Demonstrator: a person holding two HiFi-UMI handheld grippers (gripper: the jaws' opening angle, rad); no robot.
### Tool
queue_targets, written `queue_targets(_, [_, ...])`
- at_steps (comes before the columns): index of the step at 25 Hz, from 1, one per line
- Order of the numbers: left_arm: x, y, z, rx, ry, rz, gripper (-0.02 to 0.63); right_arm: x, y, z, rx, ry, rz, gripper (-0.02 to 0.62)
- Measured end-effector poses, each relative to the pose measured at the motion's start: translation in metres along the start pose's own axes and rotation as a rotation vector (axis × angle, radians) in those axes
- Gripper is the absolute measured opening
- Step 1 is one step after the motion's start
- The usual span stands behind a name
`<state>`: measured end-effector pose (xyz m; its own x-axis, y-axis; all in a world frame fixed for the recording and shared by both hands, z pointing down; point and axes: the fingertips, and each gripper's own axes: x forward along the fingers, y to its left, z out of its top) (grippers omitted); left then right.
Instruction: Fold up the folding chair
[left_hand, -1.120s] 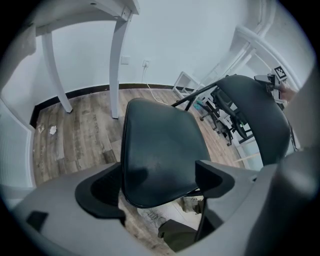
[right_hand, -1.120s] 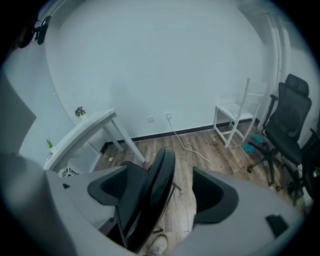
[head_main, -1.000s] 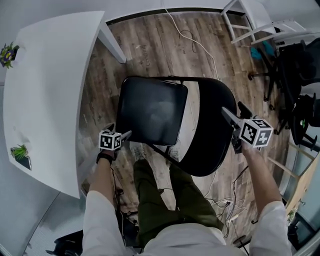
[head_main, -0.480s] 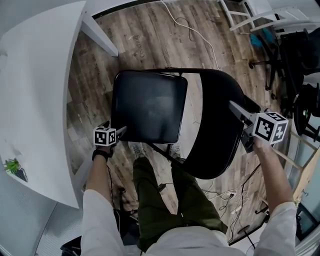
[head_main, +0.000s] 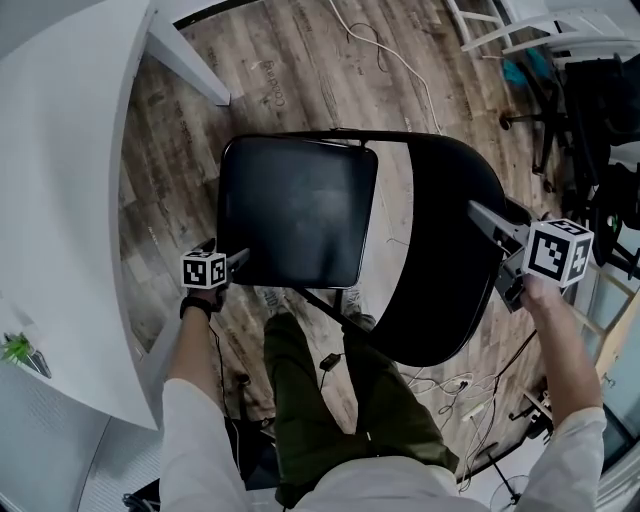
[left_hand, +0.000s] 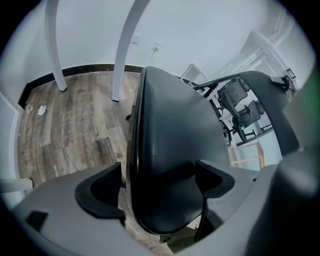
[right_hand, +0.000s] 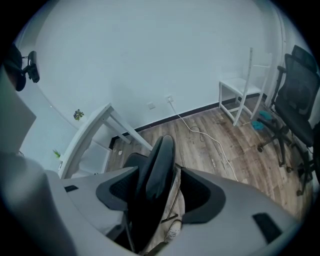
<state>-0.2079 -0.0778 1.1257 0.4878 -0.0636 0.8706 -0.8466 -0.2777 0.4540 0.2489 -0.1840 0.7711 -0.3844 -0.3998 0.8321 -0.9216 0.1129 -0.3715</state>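
A black folding chair stands open on the wood floor, its seat to the left of its backrest. My left gripper is at the seat's front-left corner. In the left gripper view the seat lies between the jaws of the left gripper, which stand wide and open. My right gripper straddles the backrest's right edge. The backrest sits between the jaws of the right gripper. They have just been closing, and a gap still shows at the right pad.
A white table with a slanted leg stands left of the chair. A white cable runs across the floor behind it. Black office chairs crowd the right side. The person's legs are right behind the chair, with loose cables beside them.
The left gripper has come down to the seat's front-left corner. The right gripper stays at the backrest's edge, jaws narrower. The table has slid left in the head view.
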Motion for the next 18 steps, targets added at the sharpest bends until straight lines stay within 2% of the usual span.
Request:
queue_targets(3, [0.007, 0.001, 0.000, -0.006, 0.005, -0.043, 0.465, 0.002, 0.004, 0.000, 0.012, 0.021, 0.012, 0.233])
queue_targets(6, [0.013, 0.003, -0.002, -0.031, 0.007, -0.127, 0.465, 0.005, 0.008, 0.000, 0.035, 0.039, 0.015, 0.179])
queue_targets(13, [0.025, -0.002, -0.002, -0.070, 0.022, -0.323, 0.466, 0.013, 0.017, 0.004, 0.110, 0.024, 0.104, 0.121])
queue_targets(16, [0.032, -0.007, -0.003, -0.115, 0.028, -0.434, 0.463, 0.014, 0.011, 0.002, 0.140, 0.029, 0.079, 0.104])
queue_targets(18, [0.036, -0.011, -0.004, -0.146, 0.036, -0.511, 0.463, 0.015, 0.014, 0.002, 0.149, 0.022, 0.100, 0.098])
